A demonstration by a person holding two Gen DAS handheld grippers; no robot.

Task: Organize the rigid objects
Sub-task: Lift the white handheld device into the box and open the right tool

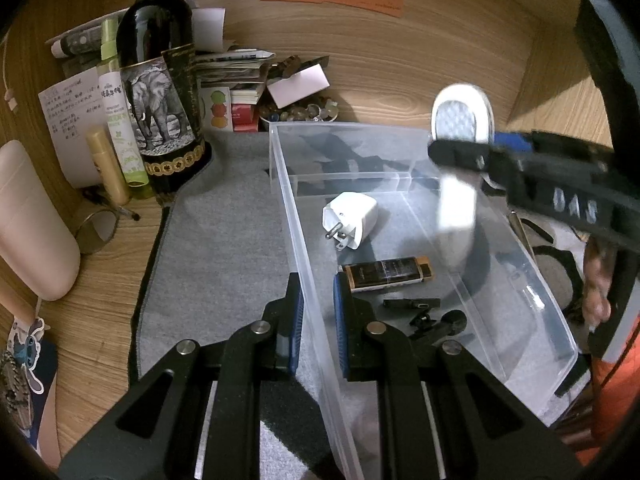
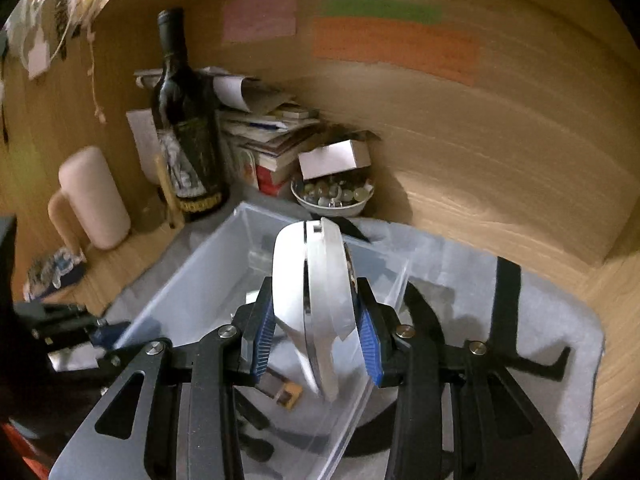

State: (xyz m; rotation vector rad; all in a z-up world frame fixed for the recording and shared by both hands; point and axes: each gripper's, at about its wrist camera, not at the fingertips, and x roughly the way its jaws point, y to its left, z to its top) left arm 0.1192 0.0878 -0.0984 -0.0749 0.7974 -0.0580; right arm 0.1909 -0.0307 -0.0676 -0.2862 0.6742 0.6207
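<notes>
A clear plastic bin (image 1: 400, 136) stands on a grey mat (image 1: 224, 240). Inside lie a white plug adapter (image 1: 352, 218), a brown lighter (image 1: 386, 274) and small black parts (image 1: 412, 303). My left gripper (image 1: 318, 320) is shut on the bin's left wall, one finger on each side. My right gripper (image 2: 314, 332) is shut on a white computer mouse (image 2: 312, 280) and holds it above the bin (image 2: 192, 280). The mouse (image 1: 460, 120) and right gripper (image 1: 452, 152) also show in the left wrist view, over the bin's right side.
A dark wine bottle (image 1: 160, 80), spray bottles (image 1: 120, 120), a stack of books and papers (image 1: 236, 76) and a bowl of small stones (image 2: 332, 196) crowd the back left corner. A pink cylinder (image 1: 28, 220) lies left. Wooden walls surround the desk. Black straps (image 2: 508, 304) lie right of the bin.
</notes>
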